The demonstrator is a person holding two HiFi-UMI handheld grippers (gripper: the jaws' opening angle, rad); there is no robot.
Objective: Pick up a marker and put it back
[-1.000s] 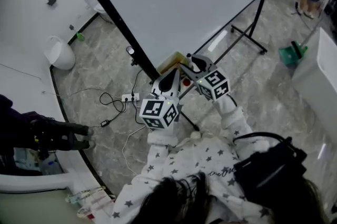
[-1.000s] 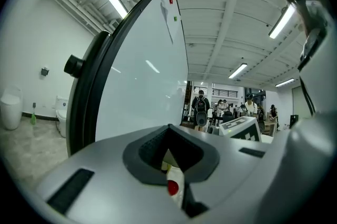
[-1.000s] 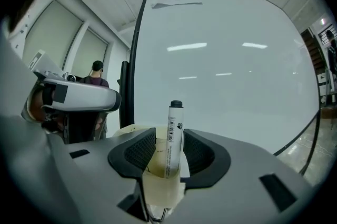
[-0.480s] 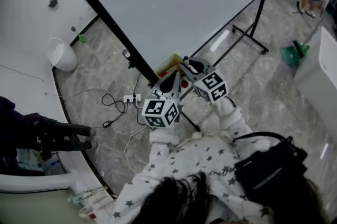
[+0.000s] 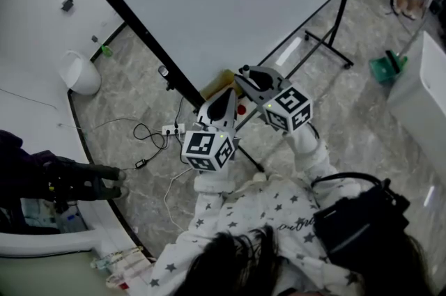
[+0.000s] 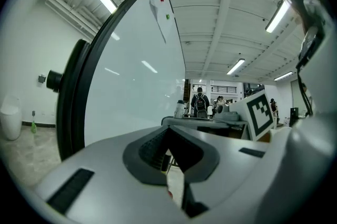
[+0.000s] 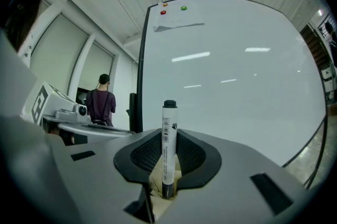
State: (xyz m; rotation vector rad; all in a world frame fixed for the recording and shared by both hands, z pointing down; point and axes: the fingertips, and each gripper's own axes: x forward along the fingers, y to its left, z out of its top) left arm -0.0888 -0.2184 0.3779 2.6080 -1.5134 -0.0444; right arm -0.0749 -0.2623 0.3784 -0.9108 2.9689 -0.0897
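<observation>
Right tongs [image 7: 168, 136] are pinching the white-barrelled marker with black cap and barcode label [image 7: 168, 128]. The pads clamp the lower barrel, and the capped end sticks out well past the tips, pointing towards the large white whiteboard in a black frame [image 7: 237, 75]. Left tongs [image 6: 167, 136] are pressed together at the tips with nothing between them, and sit just beside the right tongs in the head view. Both are up near the board's lower edge, above a tan box-like thing [image 5: 217, 84]; can't tell what that is, or whether it is where the marker goes back. Risks, as judgement:

1. The grip is low on a smooth round barrel with a long overhang. Any knock on the cap end would lever the marker between the pads and it could twist or slide out onto the grey marble-pattern floor [image 5: 139, 79].
2. The cap end is the first thing to meet the board or its frame if the tongs swing in too far.
3. The tongs hide the drop spot from the head view, so letting go blind could miss it.
4. The left tongs are close enough to bump the right on the way down.
</observation>
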